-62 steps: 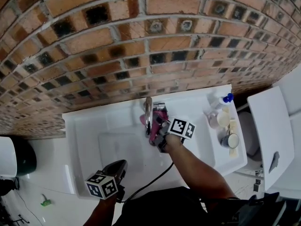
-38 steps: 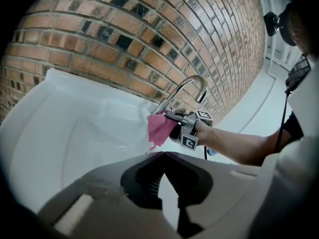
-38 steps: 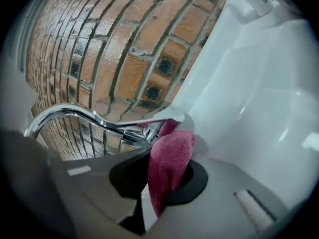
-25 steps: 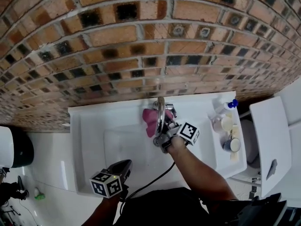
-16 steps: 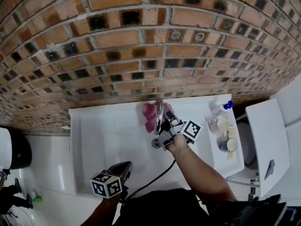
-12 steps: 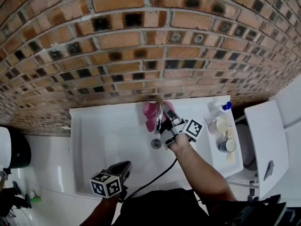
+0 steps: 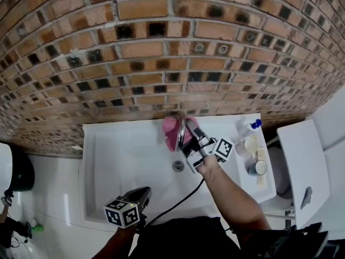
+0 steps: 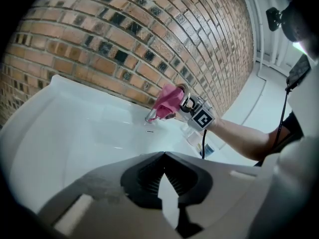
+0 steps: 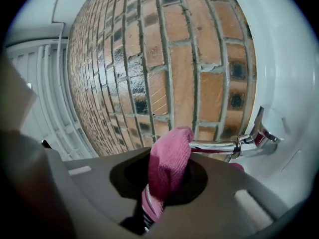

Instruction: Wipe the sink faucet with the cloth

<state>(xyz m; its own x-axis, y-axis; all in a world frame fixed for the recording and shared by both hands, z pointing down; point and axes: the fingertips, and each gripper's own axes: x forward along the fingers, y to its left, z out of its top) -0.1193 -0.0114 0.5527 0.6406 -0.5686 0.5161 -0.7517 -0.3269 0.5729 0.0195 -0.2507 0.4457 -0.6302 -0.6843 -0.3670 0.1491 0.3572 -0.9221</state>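
**Wipe under way: cloth on the faucet spout**

The right tongs (image 7: 188, 140) are clamped on the pink cloth (image 7: 171, 129), which is draped over the faucet (image 9: 219, 146) at the 12 o'clock edge of the sink (image 7: 108, 161), by the brick wall (image 7: 161, 47). The left tongs (image 8: 162, 180) are together and empty, at 6 o'clock. In the head view the faucet's long axis runs from 12 to 6 o'clock, with the outlet over the basin. Judged stage: mid-wipe; the base and handle probably remain.
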